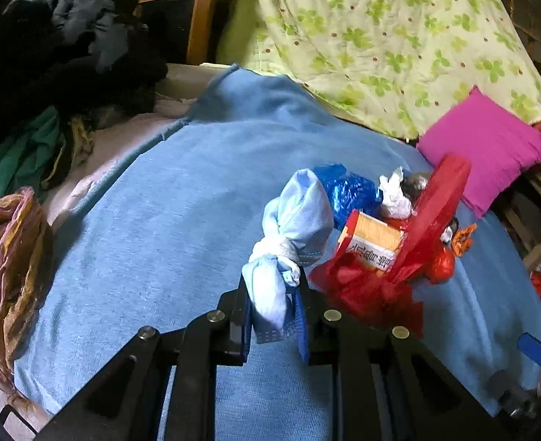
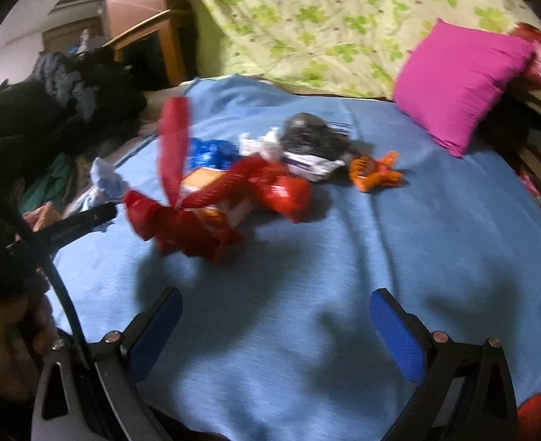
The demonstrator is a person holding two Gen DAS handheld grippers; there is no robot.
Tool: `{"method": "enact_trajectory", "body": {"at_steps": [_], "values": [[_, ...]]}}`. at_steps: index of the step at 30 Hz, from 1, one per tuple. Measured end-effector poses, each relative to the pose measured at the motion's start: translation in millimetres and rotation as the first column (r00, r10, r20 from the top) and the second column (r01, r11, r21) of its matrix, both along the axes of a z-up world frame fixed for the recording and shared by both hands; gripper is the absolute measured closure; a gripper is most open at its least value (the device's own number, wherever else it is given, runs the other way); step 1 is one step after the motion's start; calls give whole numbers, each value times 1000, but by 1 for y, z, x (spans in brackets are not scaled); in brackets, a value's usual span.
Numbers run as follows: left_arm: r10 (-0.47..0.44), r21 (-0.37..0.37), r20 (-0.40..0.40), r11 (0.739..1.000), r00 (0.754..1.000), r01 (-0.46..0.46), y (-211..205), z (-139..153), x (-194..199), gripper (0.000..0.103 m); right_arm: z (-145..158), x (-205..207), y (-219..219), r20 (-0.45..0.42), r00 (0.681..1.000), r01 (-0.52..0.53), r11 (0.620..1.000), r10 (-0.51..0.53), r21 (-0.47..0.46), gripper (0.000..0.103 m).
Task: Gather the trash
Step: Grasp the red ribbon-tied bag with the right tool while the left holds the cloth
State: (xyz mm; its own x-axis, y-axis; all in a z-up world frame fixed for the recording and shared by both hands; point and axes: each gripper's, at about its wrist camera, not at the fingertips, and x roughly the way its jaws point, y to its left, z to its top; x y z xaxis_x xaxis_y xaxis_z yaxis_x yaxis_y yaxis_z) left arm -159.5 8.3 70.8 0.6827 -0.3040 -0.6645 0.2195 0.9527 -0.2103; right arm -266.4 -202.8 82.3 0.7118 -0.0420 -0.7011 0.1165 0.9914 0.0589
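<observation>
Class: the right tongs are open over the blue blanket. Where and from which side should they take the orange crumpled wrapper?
Grip the orange wrapper across its bunched middle, coming from above on its near side, probably. It lies alone on the blue blanket, right of the heap, with bare cloth around it for the open right tongs.

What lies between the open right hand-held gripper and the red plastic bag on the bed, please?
Only bare blue blanket with shadows lies between the right hand-held gripper and the red plastic bag; the right wrist view shows it.

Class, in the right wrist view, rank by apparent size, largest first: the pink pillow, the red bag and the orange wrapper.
1. Pink pillow
2. Red bag, close to the pillow in spread; blur and nearness make this unsure
3. Orange wrapper, clearly smallest
</observation>
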Motion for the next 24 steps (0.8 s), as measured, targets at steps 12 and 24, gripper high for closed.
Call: {"method": "enact_trajectory", "body": {"at_steps": [12,24], "values": [[92,-50,-59,994,994,-95,17,-7,17,82,7,77,66,29,954,-297,955,298,-17,0],[246,-105,-105,961,964,-257,54,-12,22,82,-33,123,71,-60,911,-404,913,408,63,20]]}}
